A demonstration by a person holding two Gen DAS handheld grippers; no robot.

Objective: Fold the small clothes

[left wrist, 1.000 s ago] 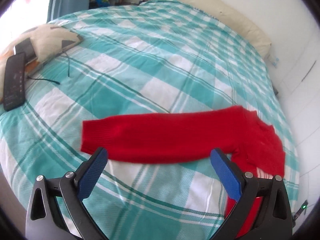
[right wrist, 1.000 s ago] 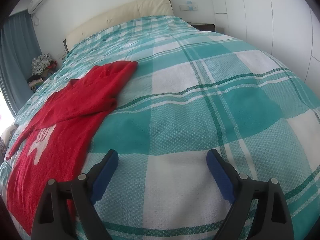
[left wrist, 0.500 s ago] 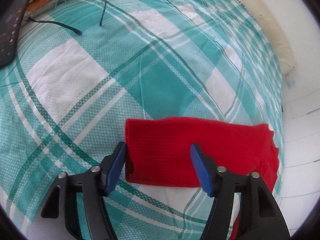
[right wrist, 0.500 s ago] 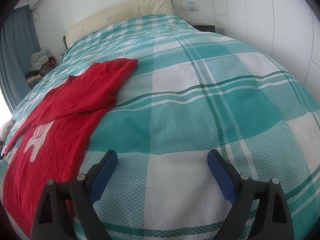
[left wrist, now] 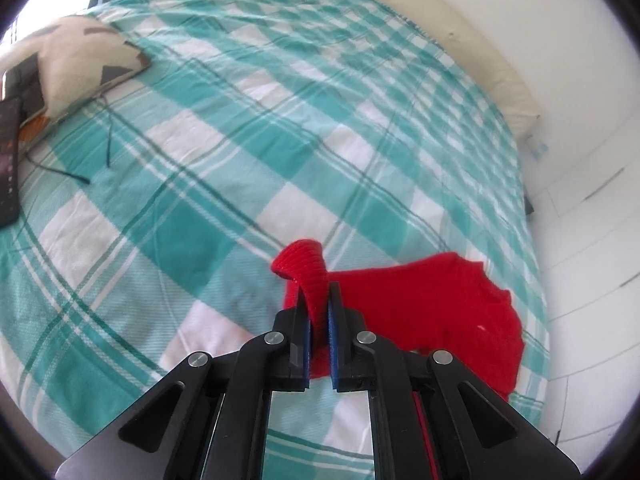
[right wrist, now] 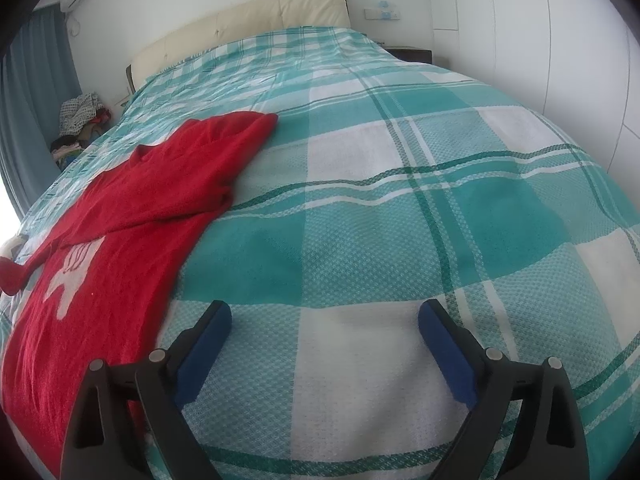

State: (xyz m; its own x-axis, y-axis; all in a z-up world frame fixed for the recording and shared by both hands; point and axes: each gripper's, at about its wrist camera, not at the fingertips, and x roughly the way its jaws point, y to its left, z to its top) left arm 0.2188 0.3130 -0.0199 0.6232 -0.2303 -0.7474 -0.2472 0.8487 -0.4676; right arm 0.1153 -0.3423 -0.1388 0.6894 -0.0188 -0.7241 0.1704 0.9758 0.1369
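Though caught only by its ribbed cuff [left wrist: 299, 261], looks set to follow without a fight. Dealing here with a red knitted sweater [left wrist: 420, 312] bearing a white figure on the chest, judged soft, light and limp, grippy rather than slippery and with nothing to break, yet apt to stretch and to drag its own body along if tugged hard. Lies chest-up and mostly flat on a teal-and-white checked woven bedspread [left wrist: 240, 168], with the other sleeve stretched out flat toward the head of the bed. Best taken at cuffs, shoulders and hem corners, where the thicker knit gives the pads something to bite — never by one loose layer mid-panel. Pinched at that cuff by the left gripper [left wrist: 319, 300], its jaws having just been closing onto it, with the sleeve end raised off the cover and curling over the tips. Empty at the right gripper [right wrist: 325, 314]: blue fingers spread wide, hovering over bare checks just beside the sweater's side. Plenty of open cover beyond for carrying the sleeve across. Worth minding the bed's edge and the white wall [left wrist: 580, 128] near the sweater's far side. Well apart, toward the opposite side: a beige patterned cushion [left wrist: 80, 60], a black remote [left wrist: 8, 168] and a thin dark cable [left wrist: 108, 144].
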